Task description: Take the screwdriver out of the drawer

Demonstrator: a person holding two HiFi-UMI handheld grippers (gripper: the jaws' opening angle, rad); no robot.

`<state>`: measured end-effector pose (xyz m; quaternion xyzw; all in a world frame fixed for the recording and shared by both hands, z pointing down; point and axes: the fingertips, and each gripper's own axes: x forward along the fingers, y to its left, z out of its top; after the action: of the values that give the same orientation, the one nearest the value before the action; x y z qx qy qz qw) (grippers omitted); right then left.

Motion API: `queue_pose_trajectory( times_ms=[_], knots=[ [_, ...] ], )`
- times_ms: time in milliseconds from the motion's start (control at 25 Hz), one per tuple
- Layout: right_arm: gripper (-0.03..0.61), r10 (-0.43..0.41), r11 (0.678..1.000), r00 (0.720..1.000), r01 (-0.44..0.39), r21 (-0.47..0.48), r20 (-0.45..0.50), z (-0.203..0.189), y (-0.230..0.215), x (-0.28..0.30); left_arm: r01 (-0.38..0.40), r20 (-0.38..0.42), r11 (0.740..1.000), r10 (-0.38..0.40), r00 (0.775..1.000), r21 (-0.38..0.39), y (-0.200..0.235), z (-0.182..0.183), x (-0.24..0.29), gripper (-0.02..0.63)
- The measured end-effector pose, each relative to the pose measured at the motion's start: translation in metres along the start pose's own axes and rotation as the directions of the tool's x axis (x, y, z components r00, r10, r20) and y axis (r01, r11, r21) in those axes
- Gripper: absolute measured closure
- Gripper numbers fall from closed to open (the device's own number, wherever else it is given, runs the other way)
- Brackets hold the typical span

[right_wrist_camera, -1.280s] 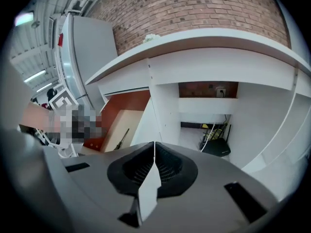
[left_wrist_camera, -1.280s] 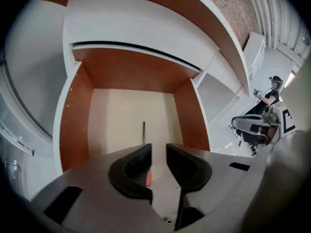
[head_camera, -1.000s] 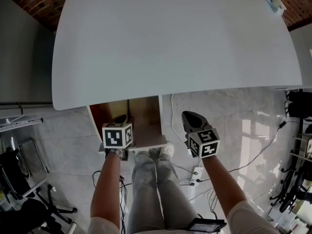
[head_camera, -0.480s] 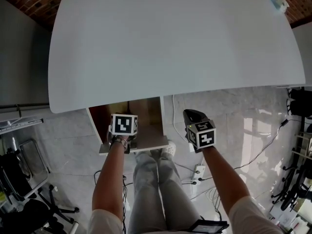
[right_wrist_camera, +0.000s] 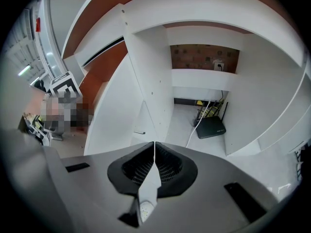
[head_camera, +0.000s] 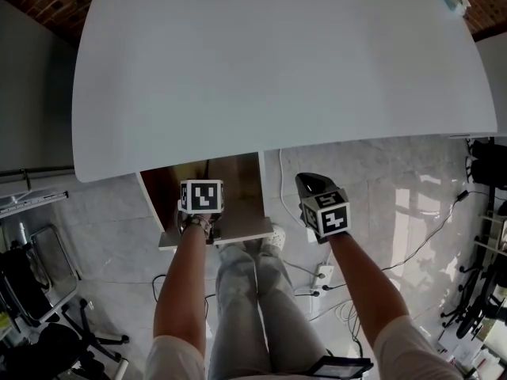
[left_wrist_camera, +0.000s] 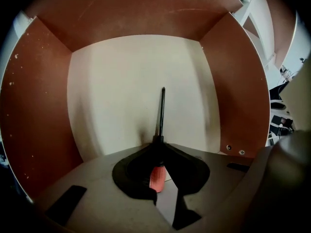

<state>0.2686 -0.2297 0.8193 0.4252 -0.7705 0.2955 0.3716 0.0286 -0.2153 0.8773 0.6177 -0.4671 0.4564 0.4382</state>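
Half shut and closing right now: left claw [left_wrist_camera: 158,143], aimed steeply down into the drawer [left_wrist_camera: 41,106], red handle of the screwdriver [left_wrist_camera: 161,111] between the pads and, by the look of it, touched on both sides. Nothing else in that bite.

Key bit for the lift, imo: straight ahead of the claw, long axis in line with the jaws. Handle end nearest the drawer's front, thin black shaft running toward the back wall over the pale floor, roughly midway between the two brown side walls. Probably just needs a firm pinch, then a pull up and toward the drawer's front, minding the tip near the tabletop [head_camera: 277,70] that overhangs the drawer's rear.

Way nearer than the right claw [right_wrist_camera: 154,152], obviously. Over there: jaws pressed together on nothing, hanging outside the drawer past its right wall, looking into the space under the desk. No real job for it here, best guess.

Not out yet, whole screwdriver inside the drawer.
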Motion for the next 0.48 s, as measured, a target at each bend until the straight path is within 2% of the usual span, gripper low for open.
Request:
queue_pose_trajectory(
  times_ms=[200,320,480],
  knots=[
    [0.557,0.021,1.000,1.000,-0.021,0.011,-0.003,-0.005,0.007,-0.002,0.079,0.046,0.996,-0.077,0.996,-0.034,0.000,0.003,-0.009,0.554],
    [0.557,0.022,1.000,1.000,-0.022,0.008,0.003,-0.007,0.008,-0.004,0.142,0.094,0.988,-0.137,0.986,-0.055,-0.004,0.006,-0.018,0.554],
    [0.557,0.023,1.000,0.999,-0.023,0.011,0.029,-0.004,0.008,-0.009,0.178,0.177,0.982,-0.165,0.970,-0.065,-0.004,0.009,-0.034,0.554]
  ],
)
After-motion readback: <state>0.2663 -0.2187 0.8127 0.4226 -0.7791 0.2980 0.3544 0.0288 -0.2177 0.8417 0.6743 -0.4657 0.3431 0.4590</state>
